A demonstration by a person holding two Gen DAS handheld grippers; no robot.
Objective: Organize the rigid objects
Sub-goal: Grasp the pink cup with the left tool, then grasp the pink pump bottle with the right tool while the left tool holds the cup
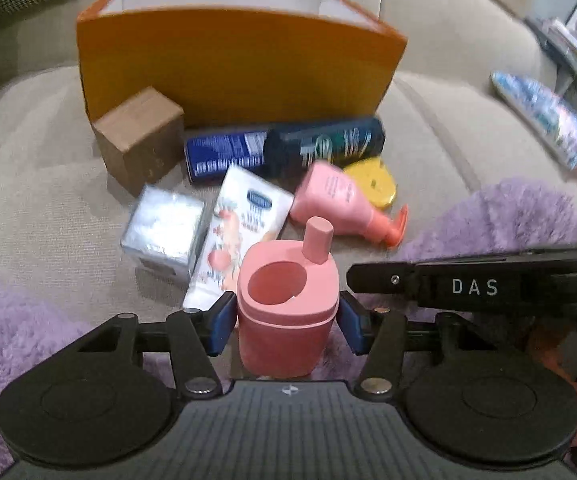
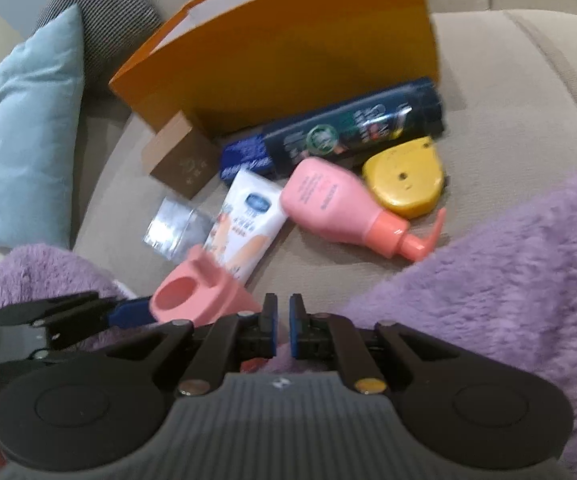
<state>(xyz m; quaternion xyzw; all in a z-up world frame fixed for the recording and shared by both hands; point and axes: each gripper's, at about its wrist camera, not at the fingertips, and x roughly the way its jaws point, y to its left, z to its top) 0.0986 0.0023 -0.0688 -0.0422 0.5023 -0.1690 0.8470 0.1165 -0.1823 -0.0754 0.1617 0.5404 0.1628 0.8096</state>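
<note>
One pink cup point(image 1: 286, 312) upright, spout point(image 1: 317, 240) up

Soft, dim indoor light; motion blur, fisheye-warped edges.

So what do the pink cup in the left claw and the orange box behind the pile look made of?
Pink cup: probably matte plastic or silicone, given its even colour, rounded moulded edges and lack of glare. Orange box: looks like cardboard with a smooth matte coat, judging by its thin flat walls, crisp edges and white inside.
</note>
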